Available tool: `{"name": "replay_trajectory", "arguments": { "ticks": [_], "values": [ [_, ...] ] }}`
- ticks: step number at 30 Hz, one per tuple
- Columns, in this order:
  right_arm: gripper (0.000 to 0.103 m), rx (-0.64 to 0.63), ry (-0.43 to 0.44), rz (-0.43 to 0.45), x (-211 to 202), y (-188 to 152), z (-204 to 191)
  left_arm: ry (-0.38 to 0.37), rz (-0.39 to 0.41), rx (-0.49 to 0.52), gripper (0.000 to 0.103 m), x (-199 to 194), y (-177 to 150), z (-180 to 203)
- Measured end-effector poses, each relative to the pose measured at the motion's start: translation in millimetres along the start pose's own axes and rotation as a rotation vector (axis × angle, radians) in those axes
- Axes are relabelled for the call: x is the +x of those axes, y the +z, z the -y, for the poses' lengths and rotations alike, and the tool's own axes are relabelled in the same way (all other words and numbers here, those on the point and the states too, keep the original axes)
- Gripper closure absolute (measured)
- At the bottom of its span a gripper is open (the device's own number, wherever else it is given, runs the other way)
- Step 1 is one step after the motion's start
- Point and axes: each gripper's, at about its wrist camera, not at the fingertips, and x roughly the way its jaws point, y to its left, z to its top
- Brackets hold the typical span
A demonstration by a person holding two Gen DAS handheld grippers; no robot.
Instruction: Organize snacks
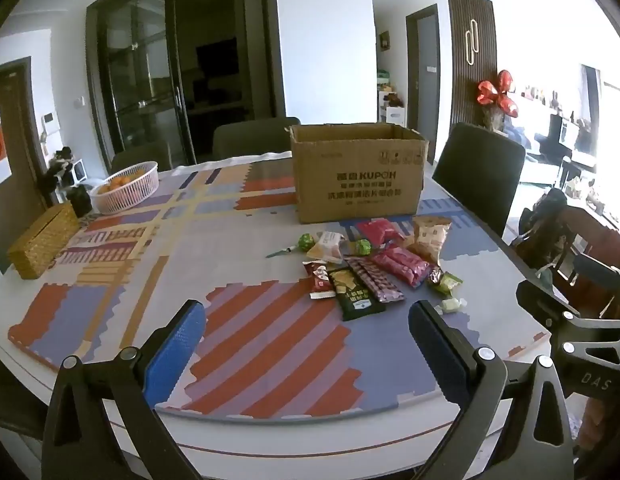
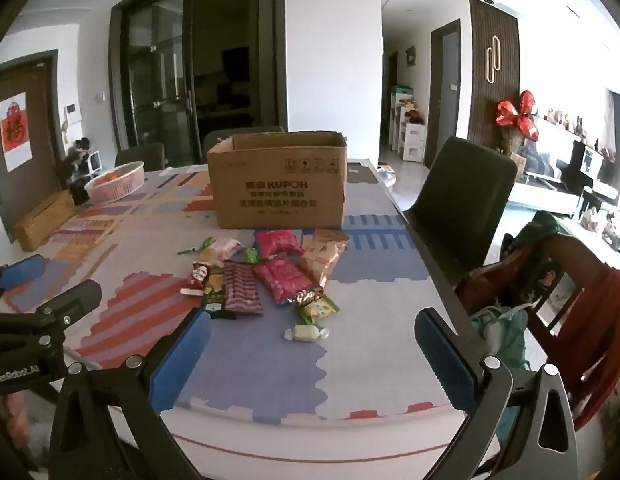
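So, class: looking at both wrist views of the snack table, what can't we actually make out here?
- Inside of the cardboard box: both views look at its front wall, which hides the contents.
- Small print on the snack packets: too small and blurred in both.
- Dark green packet: right view, partly under neighbouring packets and behind the right tongs' finger.
- White basket: its orange contents are too far off to identify.

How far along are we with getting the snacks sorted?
Nothing looks done yet: the snacks all lie in a loose pile on the table in front of the open cardboard box; its inside is hidden. Nothing is in hand: the left gripper and right gripper are both open and empty, short of the pile. The whole sort remains.
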Motion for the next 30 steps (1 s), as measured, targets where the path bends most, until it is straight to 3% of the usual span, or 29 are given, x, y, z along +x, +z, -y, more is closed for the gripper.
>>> {"name": "replay_trajectory", "arguments": {
  "ticks": [30],
  "values": [
    [0.000,-0.018,0.020,0.035,-12,-1,-5,-0.010,0.030,-0.002,0.000,-10,-2,-2]
  ]
}}
